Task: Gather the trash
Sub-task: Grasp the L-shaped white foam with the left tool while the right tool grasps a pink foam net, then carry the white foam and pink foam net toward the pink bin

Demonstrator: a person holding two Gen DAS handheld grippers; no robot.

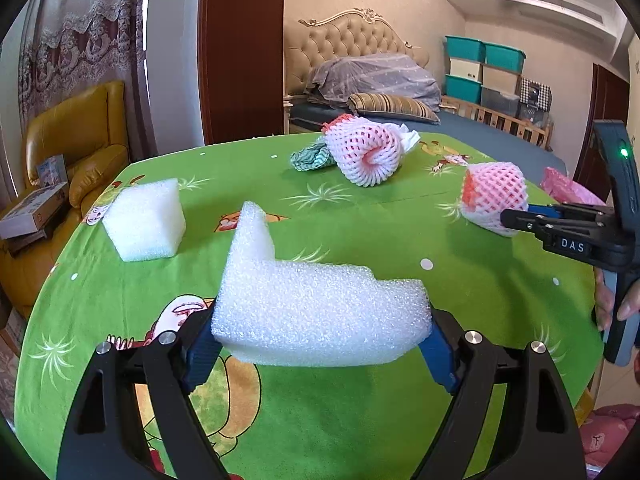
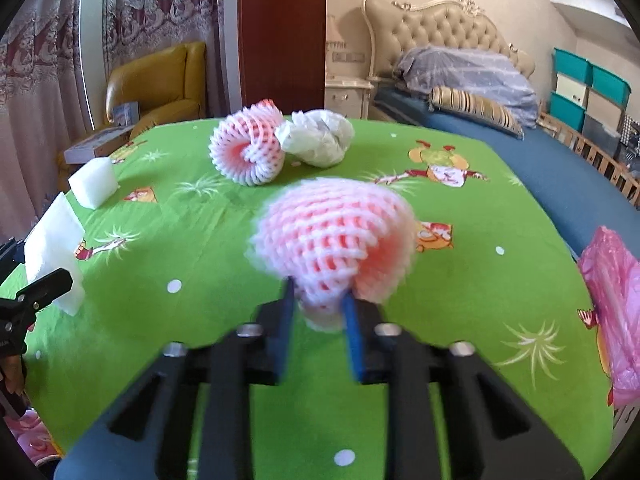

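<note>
My left gripper [image 1: 320, 340] is shut on a white foam piece [image 1: 316, 308] and holds it above the green tablecloth [image 1: 360, 420]. My right gripper [image 2: 320, 304] is shut on a pink foam fruit net [image 2: 336, 236]; it shows at the right of the left wrist view [image 1: 494, 194]. A second pink fruit net [image 2: 248, 148] lies at the far side, beside a crumpled white bag [image 2: 316, 138]. A white foam block [image 1: 146, 220] lies at the left. A teal crumpled piece [image 1: 312, 158] lies by the far net. A pink plastic bag [image 2: 612, 312] hangs at the table's right edge.
A yellow armchair [image 1: 76, 136] with boxes stands left of the table. A bed [image 1: 460, 128] with a tufted headboard lies behind, with teal storage bins [image 1: 484, 64] at the far right. A brown door panel [image 2: 280, 36] stands behind the table.
</note>
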